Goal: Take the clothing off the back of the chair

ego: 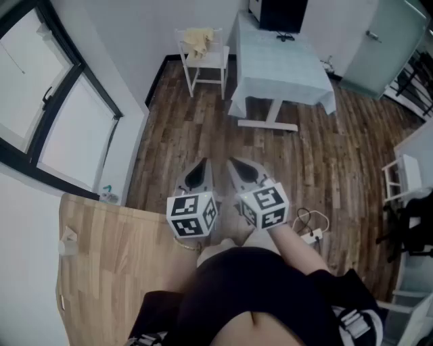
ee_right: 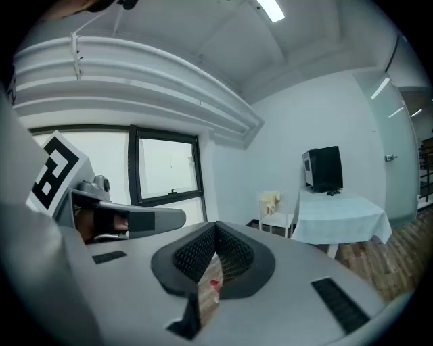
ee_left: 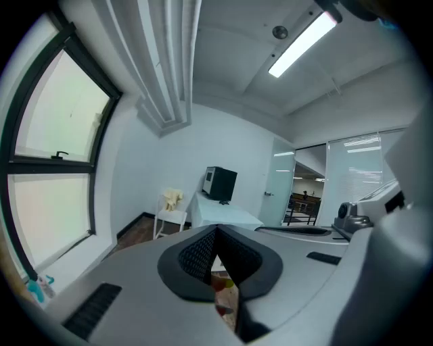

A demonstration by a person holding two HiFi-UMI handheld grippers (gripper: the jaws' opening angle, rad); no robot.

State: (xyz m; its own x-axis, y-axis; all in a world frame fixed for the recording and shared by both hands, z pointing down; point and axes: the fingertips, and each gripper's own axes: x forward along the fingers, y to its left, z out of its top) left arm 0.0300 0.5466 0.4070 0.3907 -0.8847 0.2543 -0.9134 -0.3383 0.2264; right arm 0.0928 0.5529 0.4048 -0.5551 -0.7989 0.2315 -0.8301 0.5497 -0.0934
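Observation:
A pale yellow garment (ego: 198, 40) hangs over the back of a white chair (ego: 205, 62) at the far wall, left of the covered table. It also shows small and distant as the garment (ee_left: 173, 198) in the left gripper view and the garment (ee_right: 271, 201) in the right gripper view. My left gripper (ego: 199, 169) and right gripper (ego: 242, 167) are held side by side close to the person's body, far from the chair. Both are shut with nothing between their jaws.
A table under a light blue cloth (ego: 279, 64) stands right of the chair, with a black box (ego: 283, 15) on it. A wooden desk top (ego: 108, 257) lies at lower left. Windows (ego: 57, 115) line the left wall. A power strip with cable (ego: 311, 233) lies on the floor.

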